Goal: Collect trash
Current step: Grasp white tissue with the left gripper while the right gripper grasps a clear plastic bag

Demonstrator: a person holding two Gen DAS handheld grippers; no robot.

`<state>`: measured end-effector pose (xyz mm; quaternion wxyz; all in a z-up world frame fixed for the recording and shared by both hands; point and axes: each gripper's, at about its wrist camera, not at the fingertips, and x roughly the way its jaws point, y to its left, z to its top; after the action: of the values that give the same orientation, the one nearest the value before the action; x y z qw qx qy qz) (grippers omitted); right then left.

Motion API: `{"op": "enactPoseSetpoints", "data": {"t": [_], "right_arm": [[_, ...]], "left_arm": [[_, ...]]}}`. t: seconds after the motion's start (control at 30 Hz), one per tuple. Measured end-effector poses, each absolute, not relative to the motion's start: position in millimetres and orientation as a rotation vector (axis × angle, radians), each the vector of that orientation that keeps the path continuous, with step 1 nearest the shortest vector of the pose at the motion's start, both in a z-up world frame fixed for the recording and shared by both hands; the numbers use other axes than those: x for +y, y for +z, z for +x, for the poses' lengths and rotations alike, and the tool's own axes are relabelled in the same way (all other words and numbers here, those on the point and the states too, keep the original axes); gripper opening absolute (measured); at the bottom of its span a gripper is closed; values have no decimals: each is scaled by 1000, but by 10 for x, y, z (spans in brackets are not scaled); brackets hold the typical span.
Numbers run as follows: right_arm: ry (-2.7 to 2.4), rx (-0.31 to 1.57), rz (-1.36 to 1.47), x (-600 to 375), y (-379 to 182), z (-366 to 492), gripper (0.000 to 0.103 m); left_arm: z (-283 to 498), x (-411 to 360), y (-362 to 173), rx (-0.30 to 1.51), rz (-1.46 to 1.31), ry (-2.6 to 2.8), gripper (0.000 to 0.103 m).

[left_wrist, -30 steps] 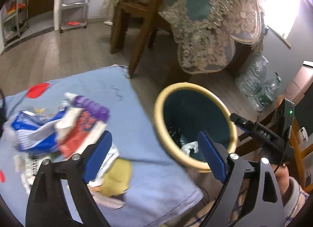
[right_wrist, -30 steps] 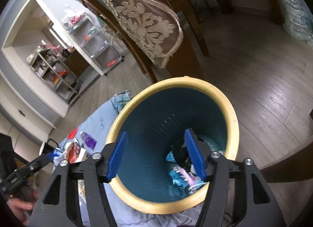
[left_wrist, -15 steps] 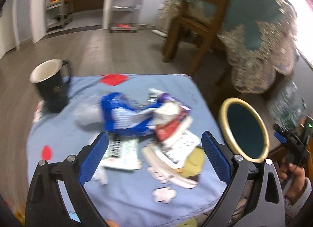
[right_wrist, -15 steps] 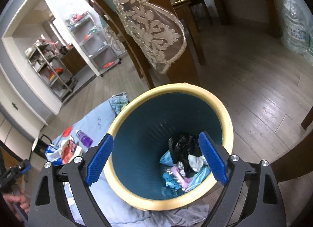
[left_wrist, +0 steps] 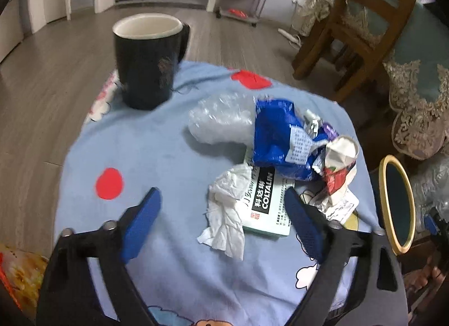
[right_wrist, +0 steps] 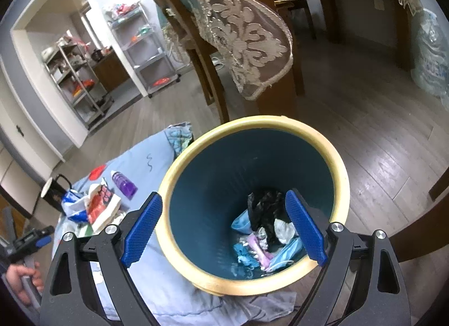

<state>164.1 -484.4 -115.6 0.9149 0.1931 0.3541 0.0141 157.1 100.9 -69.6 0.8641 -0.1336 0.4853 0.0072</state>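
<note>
Blue cartoon-print cloth (left_wrist: 146, 143) carries the trash: crumpled white tissue (left_wrist: 227, 213) lies just ahead between the closing, empty left gripper (left_wrist: 221, 220) jaws; right gripper (right_wrist: 224, 227) spread, empty, over the bin (right_wrist: 341, 171).

1. The white-green medicine box (left_wrist: 266, 208) is half buried. A crumpled tissue (left_wrist: 224, 213) covers its left edge and the blue wrapper (left_wrist: 280, 140) sits on its top end, so only some of the print reads.
2. The purple bottle (left_wrist: 327, 129) barely peeks out behind that wrapper.
3. The bin (left_wrist: 397, 202) gets clipped near the right edge in the left wrist view.
4. Shelf stuff in the back room is too small to tell.
</note>
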Motion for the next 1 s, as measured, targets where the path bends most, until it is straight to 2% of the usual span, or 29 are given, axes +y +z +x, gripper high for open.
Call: {"op": "enactPoseSetpoints", "data": {"t": [0.23, 0.3, 0.33, 0.4, 0.47, 0.7, 1.0], "right_arm": [[78, 753, 363, -4684, -1152, 1644, 89], [96, 767, 347, -4598, -1149, 1655, 89], [107, 774, 339, -4548, -1150, 1659, 89], [138, 793, 321, -4392, -1172, 1670, 89], [167, 812, 307, -4230, -1198, 1686, 89], [285, 845, 234, -3559, -1165, 1776, 89], [430, 844, 132, -2600, -928, 2062, 89]], "left_arm": [[1743, 841, -910, 1070, -226, -22, 68], [1777, 865, -984, 1093, -231, -8, 50], [1784, 889, -1018, 1107, -243, 1, 45], [1777, 951, -1060, 1127, -279, 11, 16], [1759, 1000, -1055, 1127, -309, 14, 8], [1653, 1188, -877, 1061, -389, 56, 6], [1467, 1483, -237, 837, -493, 113, 6]]}}
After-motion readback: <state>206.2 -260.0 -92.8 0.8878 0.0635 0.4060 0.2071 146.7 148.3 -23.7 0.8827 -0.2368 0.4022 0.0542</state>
